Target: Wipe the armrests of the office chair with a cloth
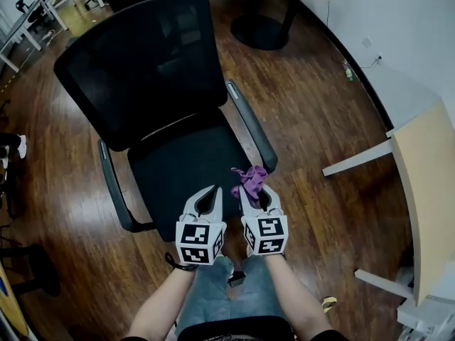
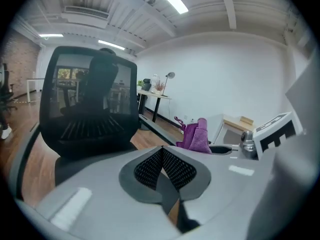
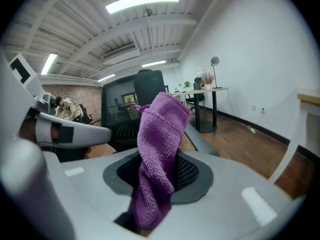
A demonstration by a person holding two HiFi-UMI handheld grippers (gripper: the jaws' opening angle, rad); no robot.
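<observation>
- Bright, even indoor light; the ceiling strip lights [image 3: 142, 2] burn out to pure white in the 2 gripper views.
- The wood floor [image 1: 313, 119] shows a soft sheen in the head view, with only faint shadow around the office chair [image 1: 142, 69].
- The 2 gripper views have strong fisheye bending and black corners; the head view bends less.
- The cloth [image 3: 160, 149] is sharp, its weave clear; the far room is slightly soft.

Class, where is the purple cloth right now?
Head view: the purple cloth is clamped in the right tool, above the front of the chair seat.
</observation>
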